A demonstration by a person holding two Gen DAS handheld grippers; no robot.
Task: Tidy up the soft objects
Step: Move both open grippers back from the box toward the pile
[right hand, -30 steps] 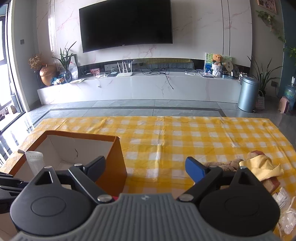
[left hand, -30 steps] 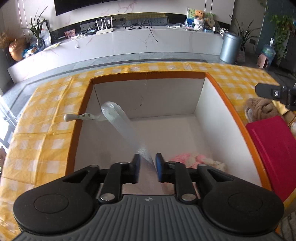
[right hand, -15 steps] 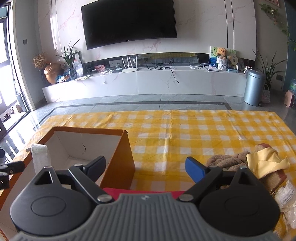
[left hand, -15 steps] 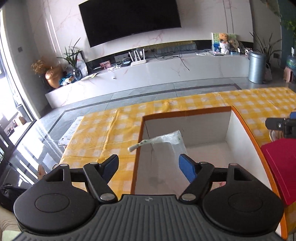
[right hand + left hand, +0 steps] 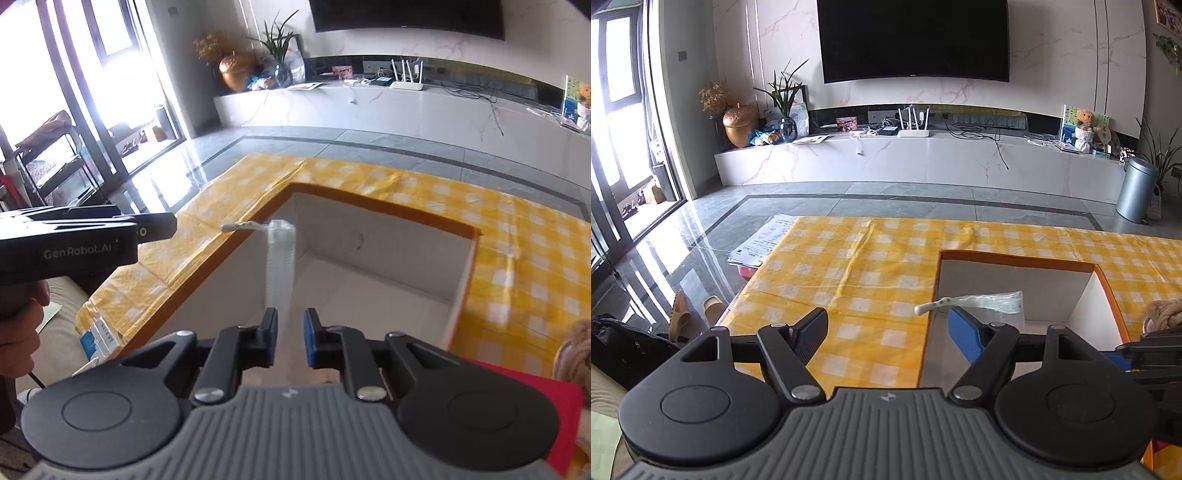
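Note:
An open orange box (image 5: 1102, 275) with white inside walls sits on the yellow checked tablecloth (image 5: 849, 266); it also shows in the right wrist view (image 5: 229, 254). A clear plastic packet (image 5: 280, 266) with a white stick end stands up out of the box; it also shows in the left wrist view (image 5: 982, 301). My right gripper (image 5: 290, 341) is over the box's near edge, jaws nearly closed around the packet's lower end. My left gripper (image 5: 888, 330) is open and empty, above the cloth left of the box. A brown plush toy (image 5: 1161, 312) lies right of the box.
A red flat object (image 5: 554, 417) lies under my right gripper at the near right. The left gripper's body (image 5: 74, 240) is left of the box in the right wrist view. Papers (image 5: 764, 243) hang off the table's far left corner. Slippers (image 5: 694, 314) lie on the floor.
My left gripper let go of the packet, opened and drew back to the left. My right gripper swung left over the box and closed around the packet's lower end.

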